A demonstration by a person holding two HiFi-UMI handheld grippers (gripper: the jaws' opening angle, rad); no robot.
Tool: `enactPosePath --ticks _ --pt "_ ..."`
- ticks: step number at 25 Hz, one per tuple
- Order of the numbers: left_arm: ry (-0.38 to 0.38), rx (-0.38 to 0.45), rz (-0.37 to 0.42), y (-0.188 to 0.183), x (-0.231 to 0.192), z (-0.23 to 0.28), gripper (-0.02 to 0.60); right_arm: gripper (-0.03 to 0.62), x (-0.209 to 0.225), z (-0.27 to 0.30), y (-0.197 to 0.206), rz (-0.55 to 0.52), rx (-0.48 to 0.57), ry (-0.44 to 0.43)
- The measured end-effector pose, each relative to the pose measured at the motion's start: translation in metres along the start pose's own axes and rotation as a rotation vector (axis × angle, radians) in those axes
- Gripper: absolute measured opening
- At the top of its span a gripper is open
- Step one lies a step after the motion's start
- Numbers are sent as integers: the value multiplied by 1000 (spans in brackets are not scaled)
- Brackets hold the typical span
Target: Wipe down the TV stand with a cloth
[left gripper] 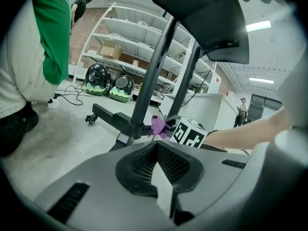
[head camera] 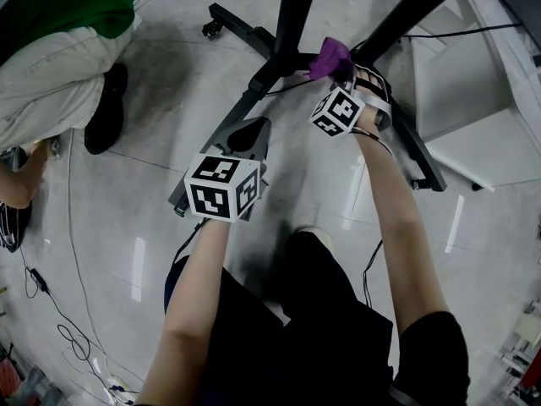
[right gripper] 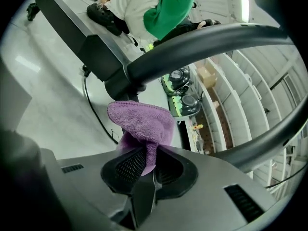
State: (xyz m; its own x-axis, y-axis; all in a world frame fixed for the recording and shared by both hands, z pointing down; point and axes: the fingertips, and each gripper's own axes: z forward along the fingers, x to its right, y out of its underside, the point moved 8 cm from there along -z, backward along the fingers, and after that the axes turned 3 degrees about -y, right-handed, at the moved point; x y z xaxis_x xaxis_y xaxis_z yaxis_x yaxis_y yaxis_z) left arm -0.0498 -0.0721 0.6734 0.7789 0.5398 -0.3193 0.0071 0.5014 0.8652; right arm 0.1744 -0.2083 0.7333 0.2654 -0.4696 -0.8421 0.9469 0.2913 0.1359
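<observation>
The black TV stand rises on two posts from a wheeled base on the floor. A purple cloth is pinched in my right gripper, which holds it against the base where the posts meet the crossbar. In the right gripper view the cloth bulges out of the shut jaws of the right gripper, just below a post. My left gripper hovers over the stand's left leg with its jaws shut on nothing. From the left gripper view I see the cloth ahead.
A person in a green top and beige trousers crouches at the left, close to the stand's left leg. Cables trail over the pale tiled floor. A white unit stands to the right. Shelving fills the background.
</observation>
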Motion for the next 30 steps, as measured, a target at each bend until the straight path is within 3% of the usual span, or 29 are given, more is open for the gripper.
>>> enactPosePath --ticks 12,19,30 --pt "26 1 8 -1 15 4 6 69 25 -17 13 16 -27 55" --pt "44 4 20 -4 26 5 6 69 55 -53 2 22 79 157" --pt "91 12 27 -7 45 4 6 69 172 -139 -24 -40 237 495"
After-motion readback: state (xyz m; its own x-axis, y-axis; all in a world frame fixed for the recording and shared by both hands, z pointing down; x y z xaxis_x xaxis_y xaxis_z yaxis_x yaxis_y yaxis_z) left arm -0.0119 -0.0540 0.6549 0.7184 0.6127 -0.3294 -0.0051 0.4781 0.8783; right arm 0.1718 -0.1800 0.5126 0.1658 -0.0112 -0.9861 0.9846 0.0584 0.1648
